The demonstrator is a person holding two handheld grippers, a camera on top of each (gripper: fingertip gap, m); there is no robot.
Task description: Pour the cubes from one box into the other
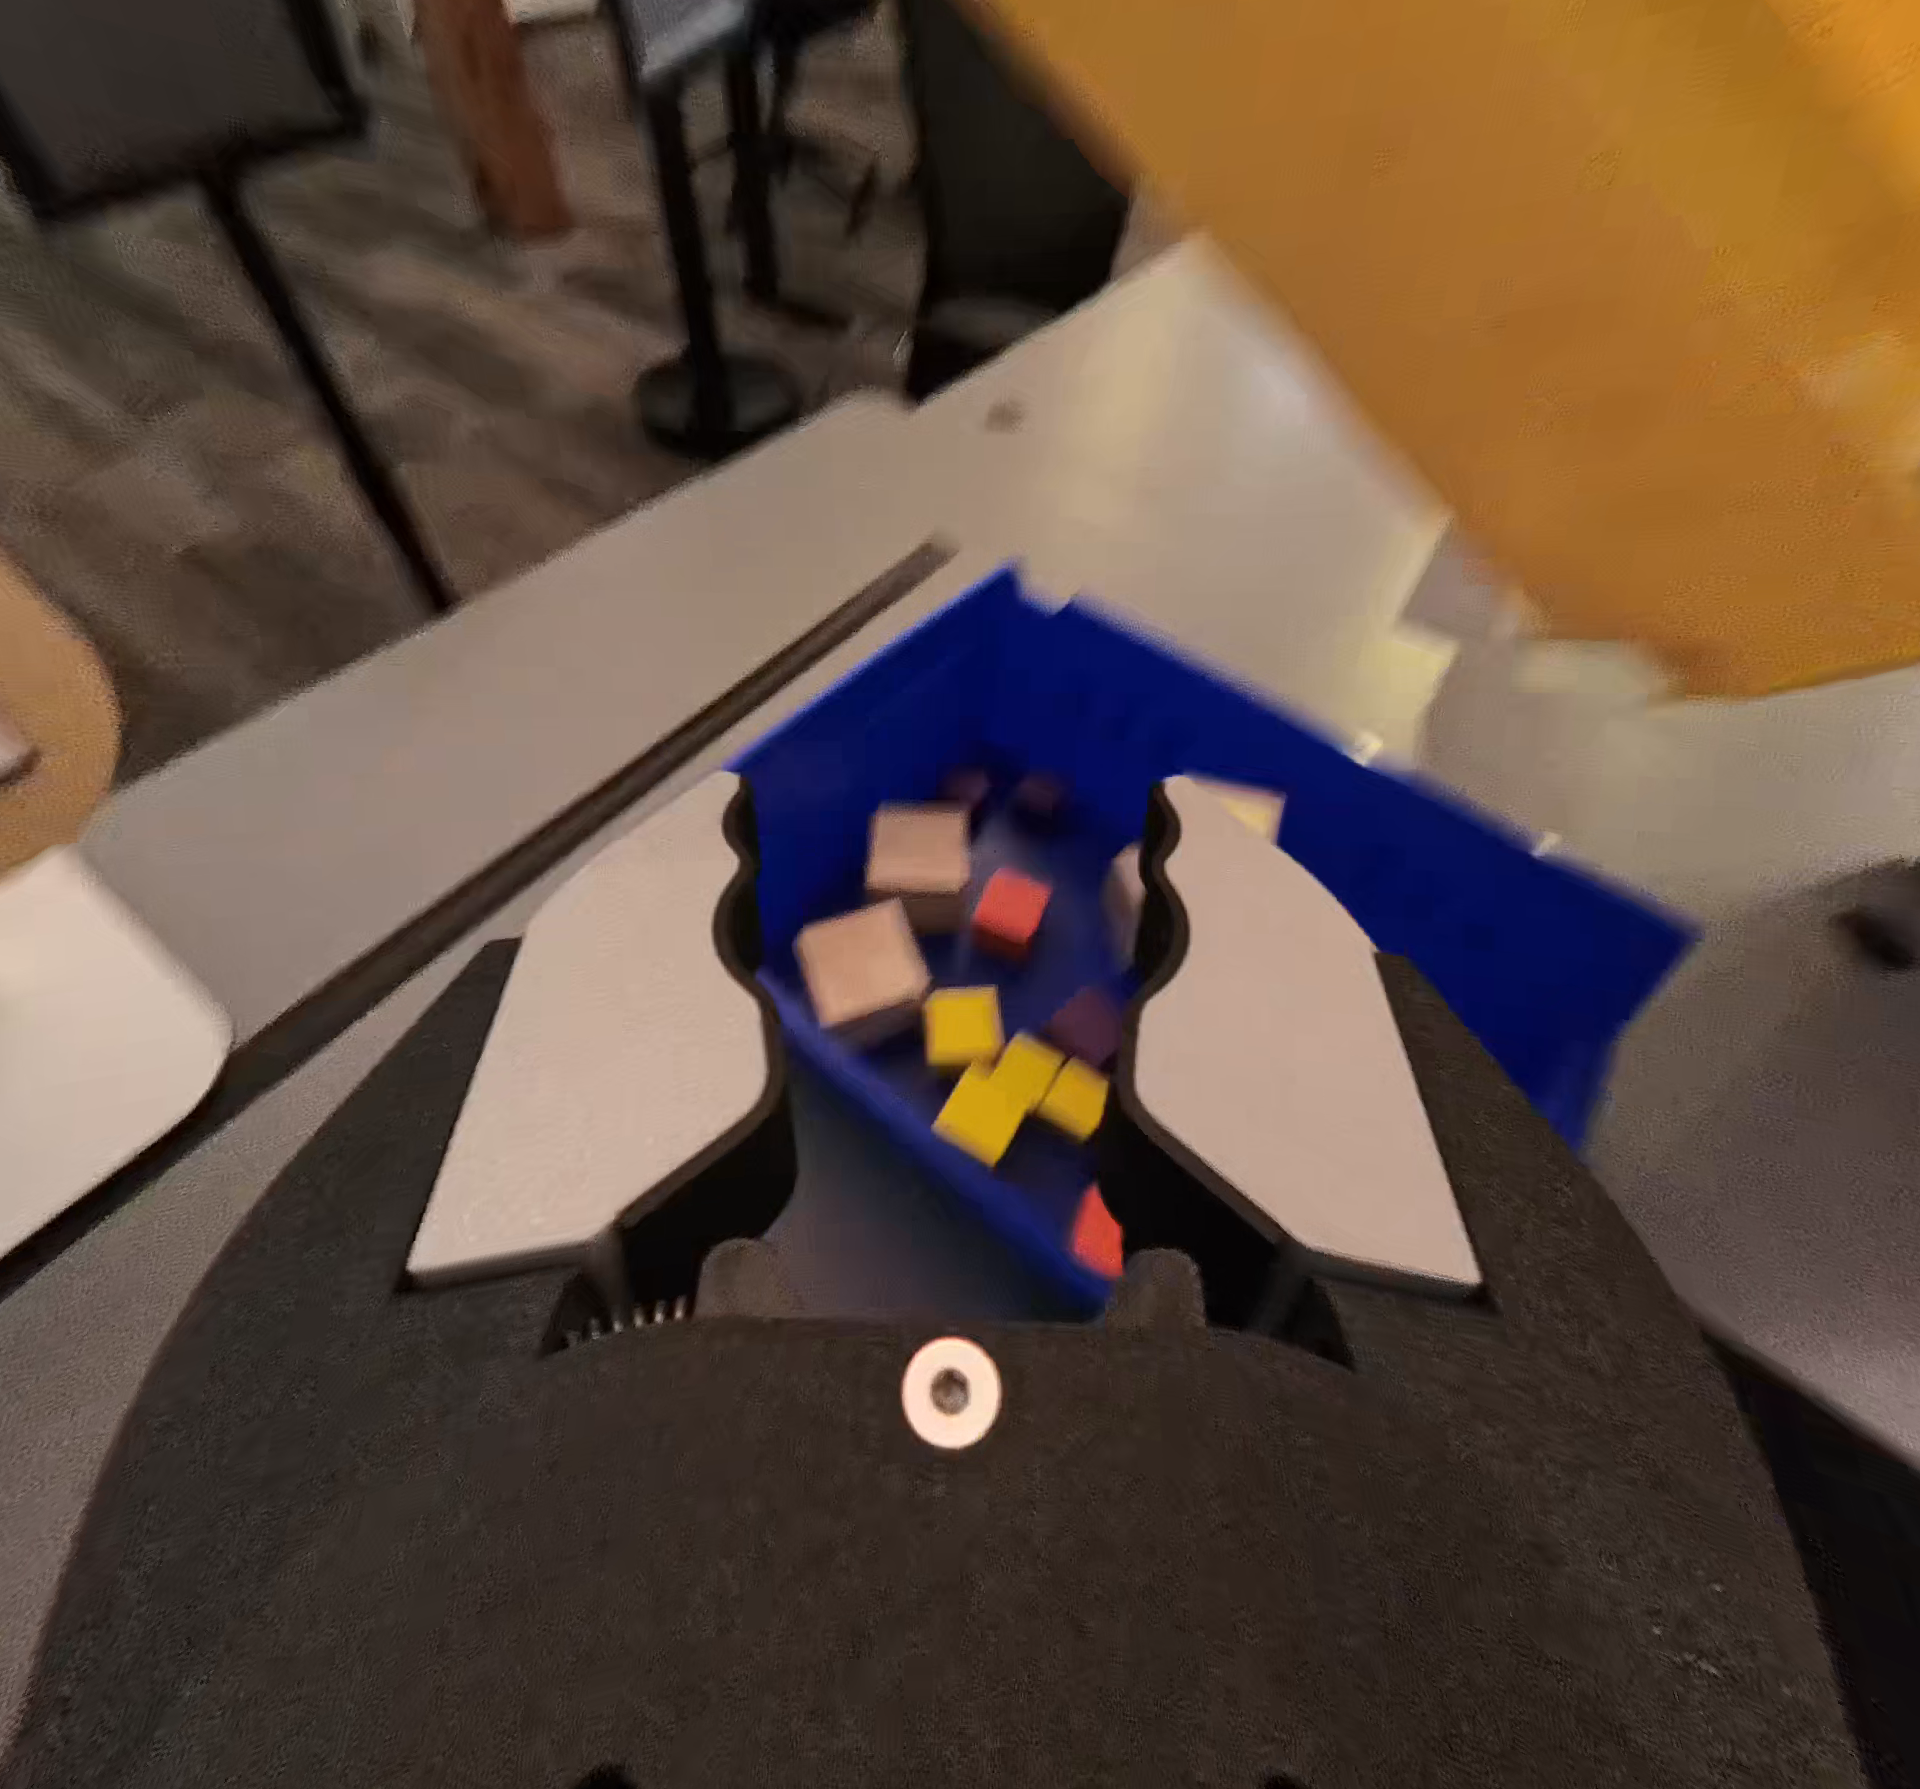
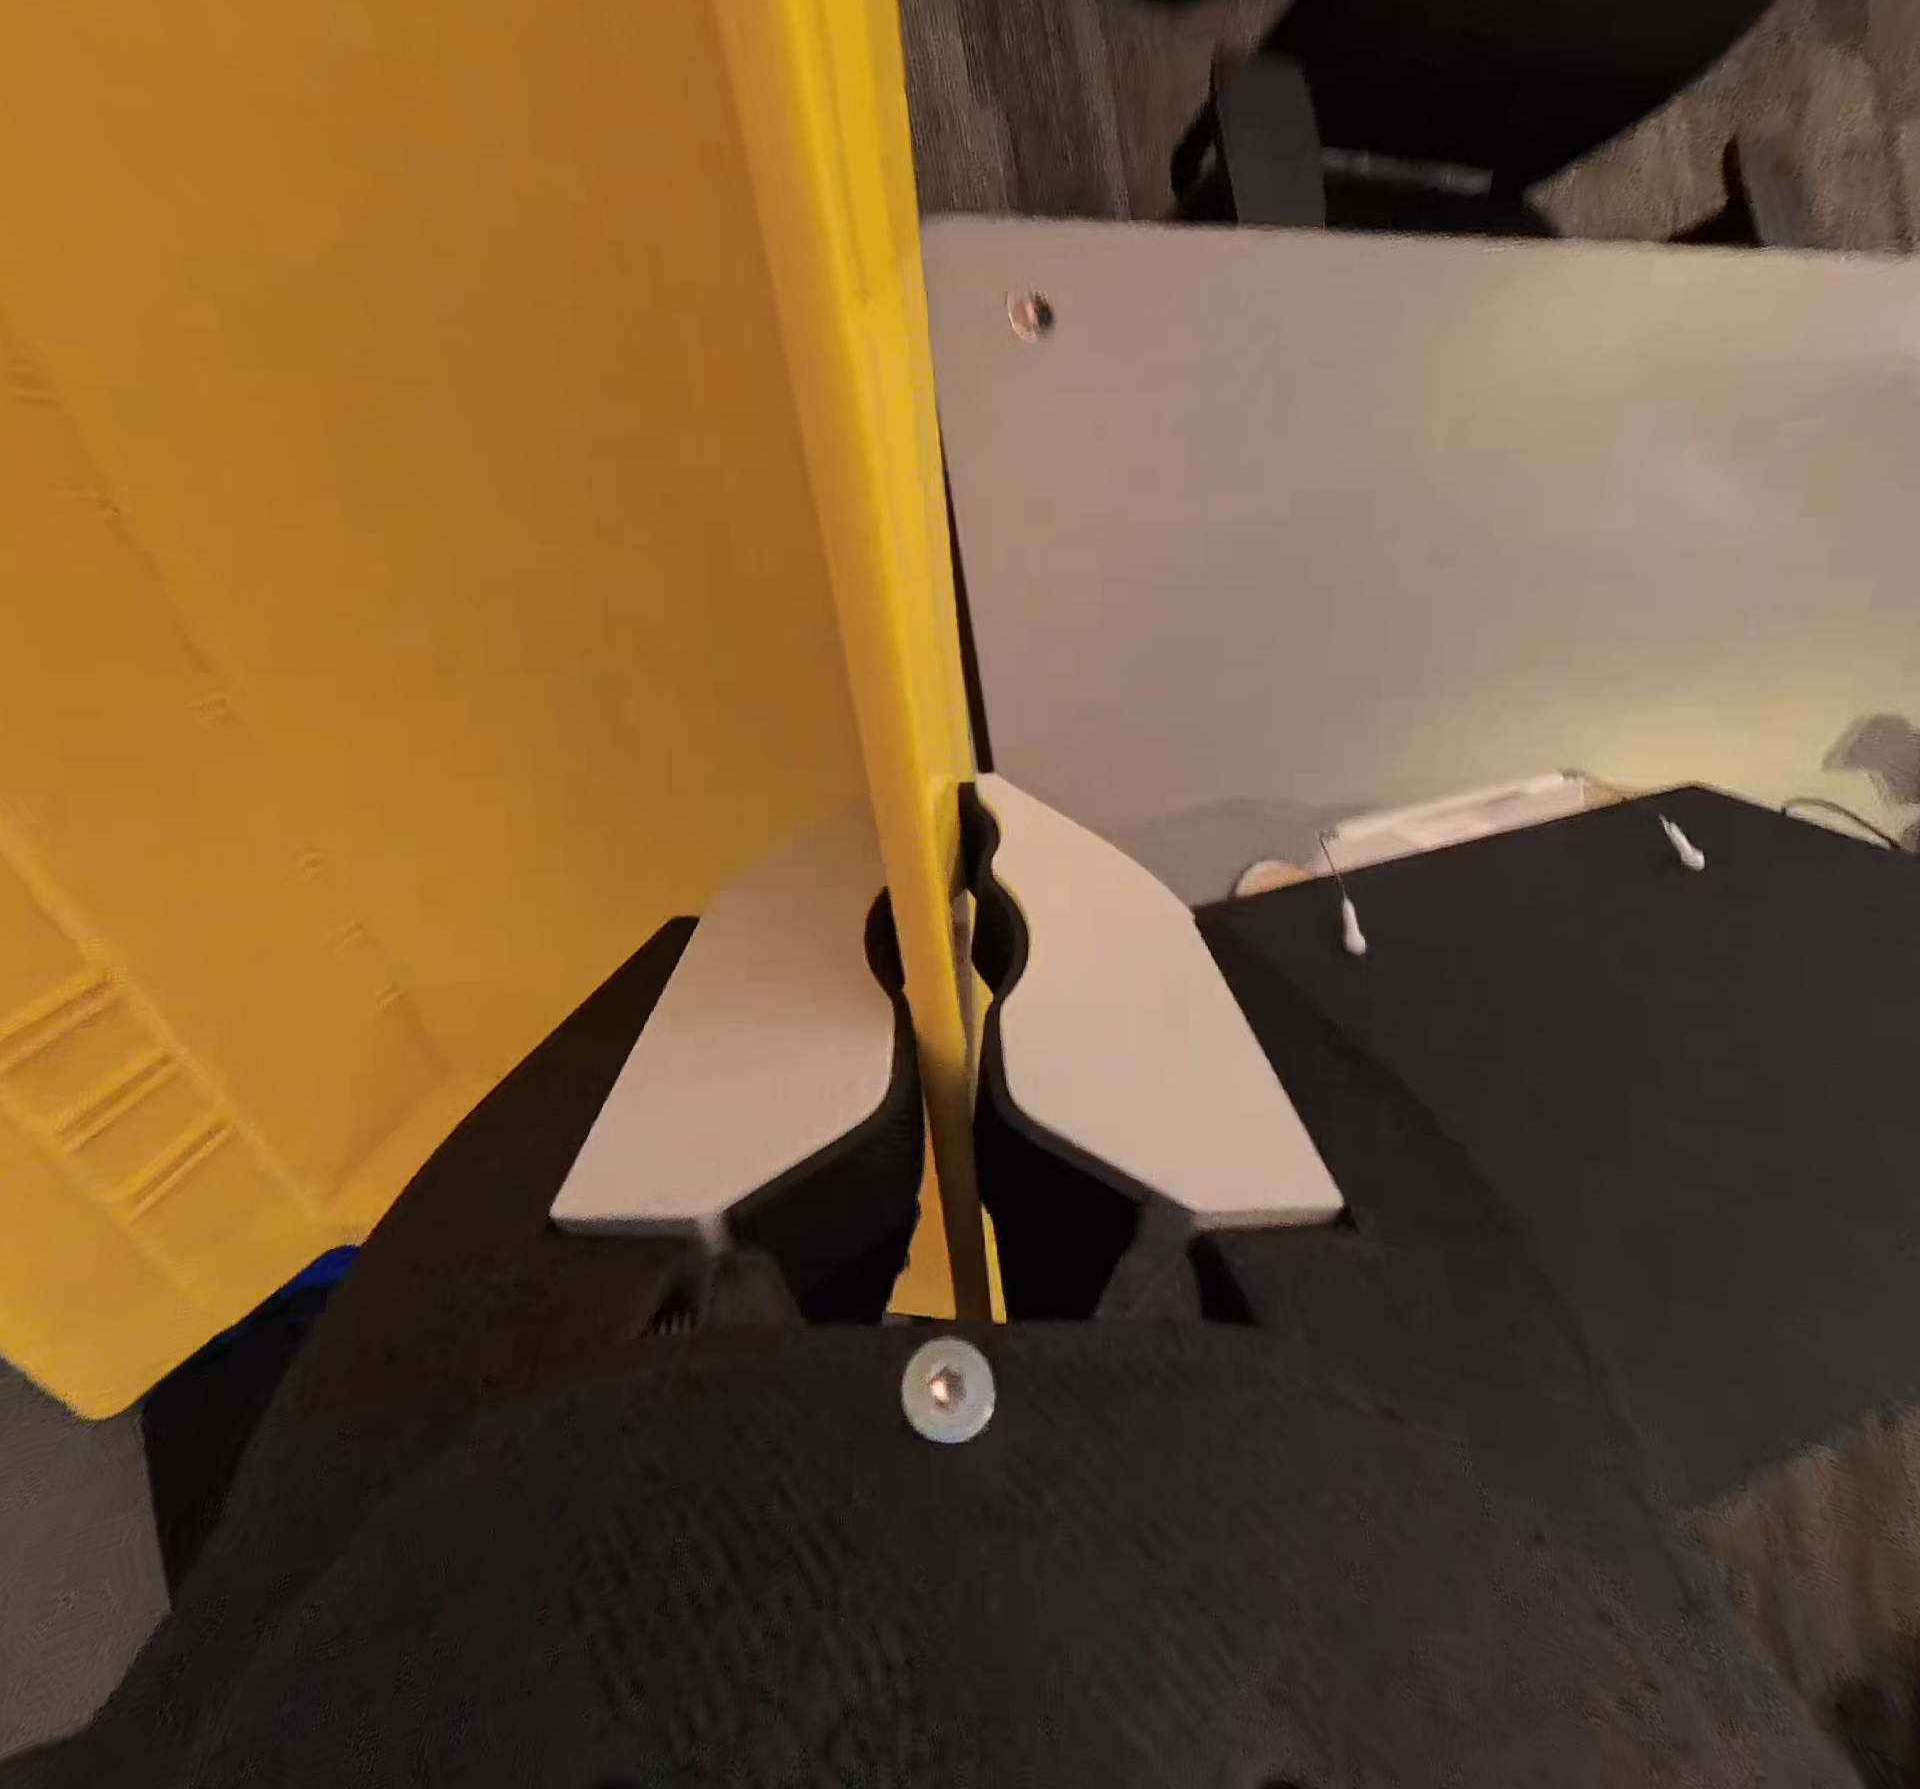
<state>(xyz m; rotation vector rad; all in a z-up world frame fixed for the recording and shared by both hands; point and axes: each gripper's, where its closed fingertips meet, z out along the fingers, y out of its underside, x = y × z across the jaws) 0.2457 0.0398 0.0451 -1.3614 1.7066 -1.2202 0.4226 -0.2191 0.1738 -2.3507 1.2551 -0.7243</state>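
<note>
A blue box sits on the grey table and holds several small cubes in tan, red, yellow and purple. My left gripper is open, with its fingers standing apart on either side of the box's near corner. A yellow box hangs tilted above and to the right of the blue one. My right gripper is shut on the yellow box's thin side wall; the box's outer face fills the left of that view. Its inside is hidden.
A black mat lies on the table to the right and also shows in the left wrist view. A dark seam runs across the tabletop left of the blue box. Black stands are on the carpet beyond the table edge.
</note>
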